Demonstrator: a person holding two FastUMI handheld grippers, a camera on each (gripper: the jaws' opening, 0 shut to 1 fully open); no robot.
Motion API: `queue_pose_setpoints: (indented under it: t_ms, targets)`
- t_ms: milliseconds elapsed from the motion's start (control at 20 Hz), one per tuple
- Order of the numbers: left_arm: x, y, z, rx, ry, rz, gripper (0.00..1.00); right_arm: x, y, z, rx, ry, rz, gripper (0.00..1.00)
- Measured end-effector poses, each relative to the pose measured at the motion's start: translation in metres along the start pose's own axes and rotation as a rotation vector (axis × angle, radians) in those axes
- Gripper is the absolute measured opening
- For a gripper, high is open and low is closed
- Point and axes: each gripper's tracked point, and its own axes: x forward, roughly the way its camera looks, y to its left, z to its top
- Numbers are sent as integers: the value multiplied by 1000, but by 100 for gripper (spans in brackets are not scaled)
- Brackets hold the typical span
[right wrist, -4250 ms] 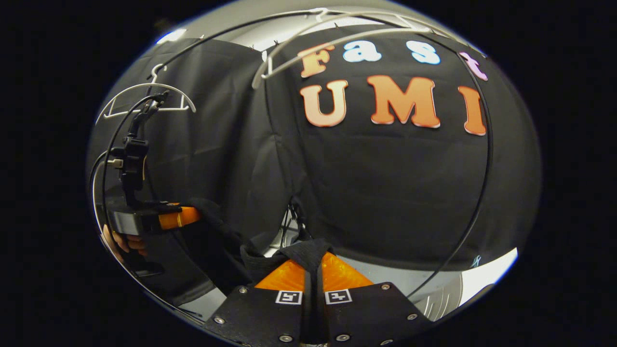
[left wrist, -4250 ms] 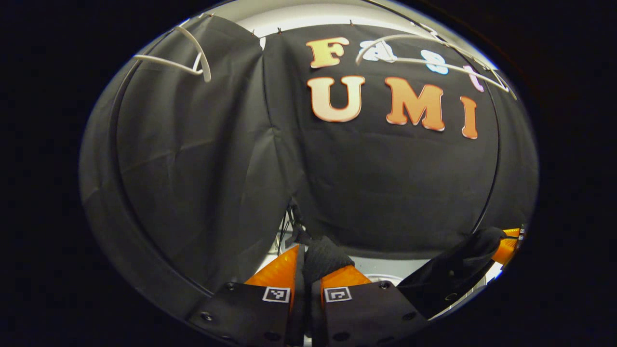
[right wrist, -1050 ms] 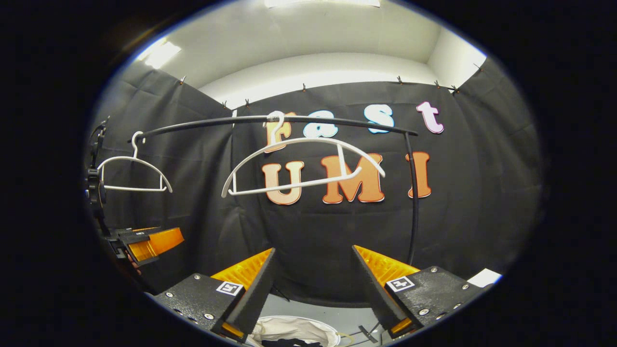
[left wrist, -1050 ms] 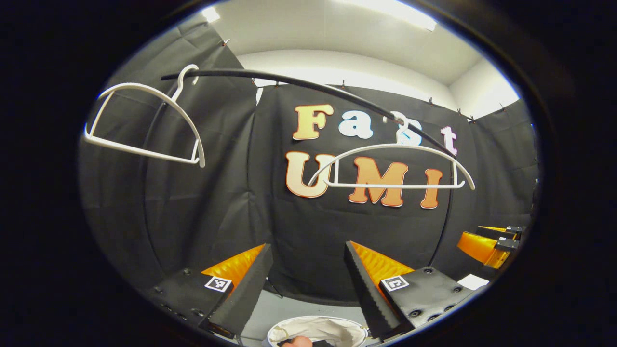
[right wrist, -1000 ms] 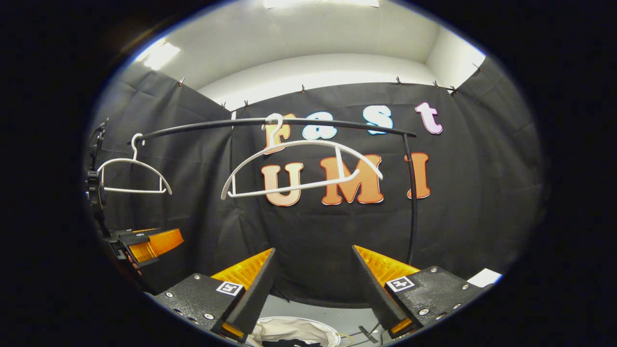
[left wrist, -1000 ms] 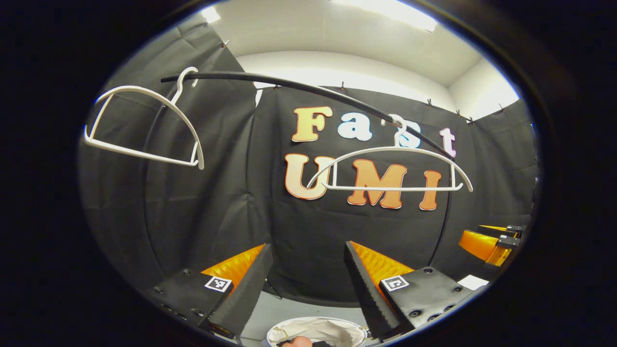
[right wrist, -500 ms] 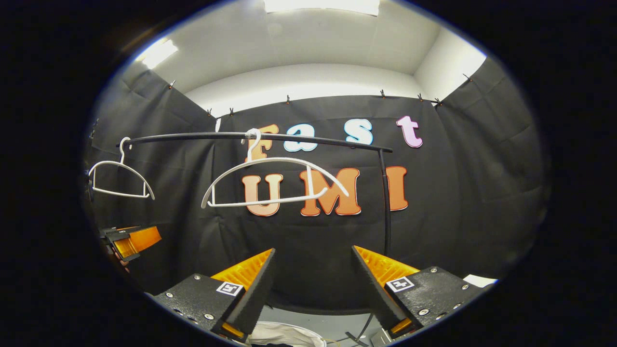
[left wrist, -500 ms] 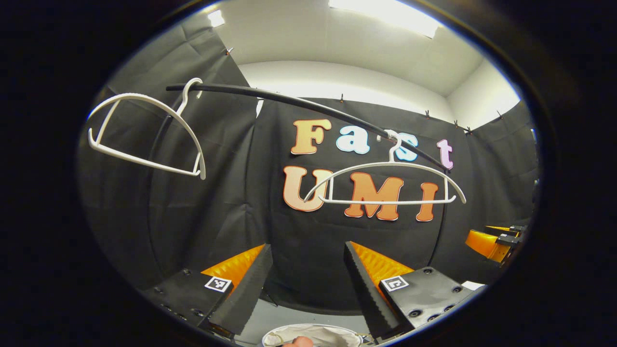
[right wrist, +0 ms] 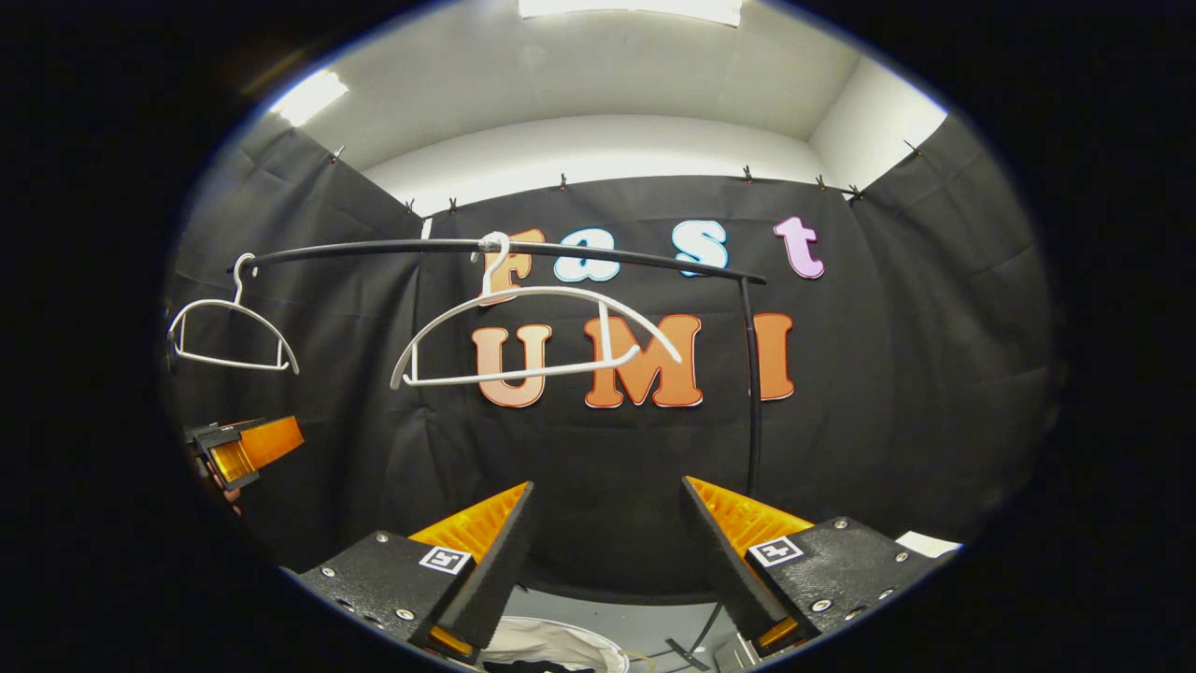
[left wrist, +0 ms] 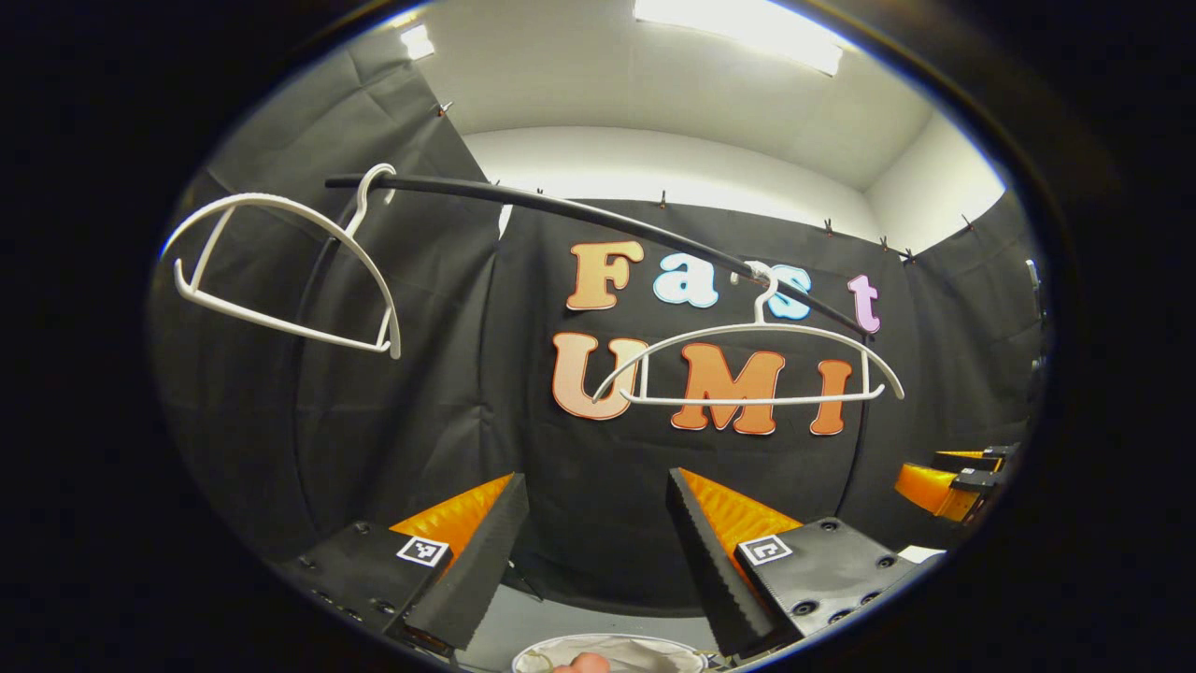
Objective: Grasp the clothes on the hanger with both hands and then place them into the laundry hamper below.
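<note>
Left hanger [left wrist: 280,271] bare on the rail [left wrist: 579,210], right hanger [left wrist: 747,365] bare too. Left gripper [left wrist: 593,551] jaws wide apart, nothing between them; right gripper [right wrist: 607,551] the same. Four seconds back both pinched dark cloth; since then they let go and rose, so hamper [left wrist: 607,654] now sits at the bottom edge below the jaws. Clothes [right wrist: 537,666] a dark patch inside the hamper rim in the right gripper view. Judged: drop done, task near complete, hands backing away
</note>
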Motion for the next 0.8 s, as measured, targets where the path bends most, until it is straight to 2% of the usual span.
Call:
queue_pose_setpoints:
  t_ms: [800]
  targets:
    - [5, -2, -2, 5, -13, -4, 97, 7, 7, -11, 2, 18, 20, 92]
